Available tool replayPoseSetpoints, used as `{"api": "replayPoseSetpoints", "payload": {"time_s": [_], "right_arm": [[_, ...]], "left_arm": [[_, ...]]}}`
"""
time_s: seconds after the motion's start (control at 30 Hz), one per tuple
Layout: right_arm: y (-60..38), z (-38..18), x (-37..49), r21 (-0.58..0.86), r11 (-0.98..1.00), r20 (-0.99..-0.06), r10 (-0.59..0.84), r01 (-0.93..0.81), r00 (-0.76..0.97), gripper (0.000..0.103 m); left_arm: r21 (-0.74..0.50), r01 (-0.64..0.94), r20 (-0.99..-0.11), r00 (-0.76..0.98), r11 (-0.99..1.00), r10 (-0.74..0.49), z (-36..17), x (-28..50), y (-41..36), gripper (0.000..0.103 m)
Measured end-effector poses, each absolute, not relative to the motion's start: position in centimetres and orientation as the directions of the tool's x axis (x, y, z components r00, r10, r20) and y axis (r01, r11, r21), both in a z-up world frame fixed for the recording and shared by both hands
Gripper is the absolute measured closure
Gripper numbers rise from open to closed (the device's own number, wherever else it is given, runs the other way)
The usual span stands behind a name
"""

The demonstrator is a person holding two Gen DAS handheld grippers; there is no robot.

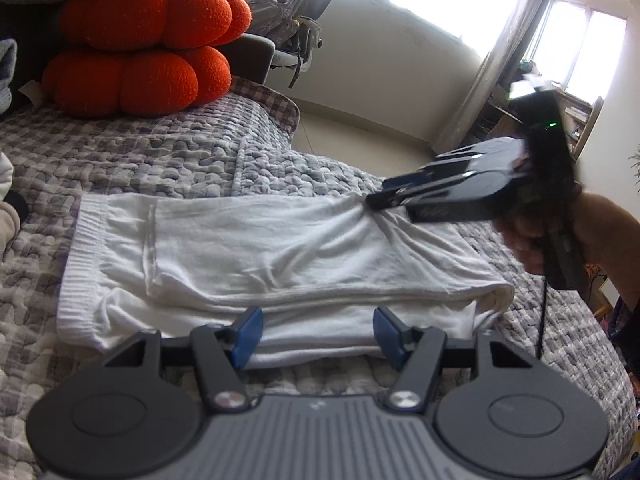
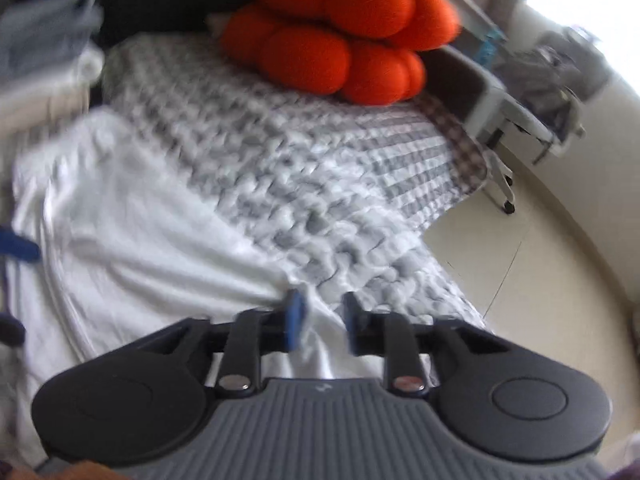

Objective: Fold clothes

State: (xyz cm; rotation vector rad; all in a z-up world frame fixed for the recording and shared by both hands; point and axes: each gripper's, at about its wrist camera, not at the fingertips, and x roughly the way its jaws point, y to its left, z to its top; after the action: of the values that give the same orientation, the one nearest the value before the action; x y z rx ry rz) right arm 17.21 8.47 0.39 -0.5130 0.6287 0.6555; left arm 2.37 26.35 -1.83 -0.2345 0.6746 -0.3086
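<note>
- white garment [image 1: 256, 256] is lying on the grey checked quilt [image 1: 160, 148] on the bed, already folded into a long flat-ish rectangle, ribbed hem on the left end in the left wrist view
- left gripper [image 1: 318, 334] sits right at the near edge of the garment — its blue pads [image 1: 250, 330] stand wide apart, one on each side of a stretch of the folded edge, not pinching anything as far as I can see
- right gripper [image 1: 374, 202] comes in from the right side of that view, held in a hand [image 1: 532, 240], its tip right on the far right corner of the garment where the cloth bunches up into wrinkles toward it
- in the right wrist view the right gripper's jaws are narrow, with a bit of white cloth between the blue pads [image 2: 296, 320] — that view is blurry so I can't tell if they're actually pressing on it
- two stacked orange pumpkin-shaped cushions [image 1: 148, 44] sit at the far end of the bed, well apart from the garment
- office chair [image 1: 296, 28] with stuff piled on it stands past the bed near the window
</note>
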Motion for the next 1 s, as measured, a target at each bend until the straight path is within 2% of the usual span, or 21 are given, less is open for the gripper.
{"api": "replayPoseSetpoints", "payload": {"time_s": [0.1, 0.2, 0.33, 0.4, 0.53, 0.9, 1.0], "right_arm": [[6.0, 2.5, 16.7, -0.106, 0.715, -0.628, 0.491, -0.691, 0.604, 0.074], [4.5, 2.5, 16.6, -0.023, 0.736, -0.645, 0.506, -0.676, 0.572, 0.074], [4.7, -1.2, 16.8, -0.090, 0.750, -0.740, 0.390, -0.655, 0.548, 0.075], [3.9, -1.6, 16.8, -0.053, 0.767, -0.716, 0.417, -0.639, 0.560, 0.079], [2.2, -1.4, 17.7, 0.014, 0.848, -0.675, 0.399, -0.530, 0.621, 0.079], [3.2, -2.7, 17.3, -0.175, 0.855, -0.655, 0.270, -0.489, 0.706, 0.079], [2.9, -2.2, 17.5, -0.157, 0.878, -0.649, 0.252, -0.451, 0.718, 0.078]], "left_arm": [[-0.326, 0.192, -0.558, 0.751, 0.926, -0.353, -1.5, 2.3, 27.0, 0.040], [-0.336, 0.177, -0.555, 0.757, 0.925, -0.346, -1.6, 2.5, 27.4, 0.040], [-0.321, 0.162, -0.579, 0.746, 0.933, -0.329, -2.1, 2.8, 27.2, 0.040], [-0.311, 0.164, -0.585, 0.743, 0.936, -0.325, -2.2, 2.8, 27.0, 0.040], [-0.325, 0.145, -0.584, 0.747, 0.935, -0.319, -2.1, 2.8, 27.4, 0.040], [-0.334, 0.113, -0.599, 0.741, 0.936, -0.303, -2.1, 3.0, 28.0, 0.040], [-0.341, 0.107, -0.598, 0.742, 0.934, -0.303, -1.9, 3.0, 28.2, 0.040]]}}
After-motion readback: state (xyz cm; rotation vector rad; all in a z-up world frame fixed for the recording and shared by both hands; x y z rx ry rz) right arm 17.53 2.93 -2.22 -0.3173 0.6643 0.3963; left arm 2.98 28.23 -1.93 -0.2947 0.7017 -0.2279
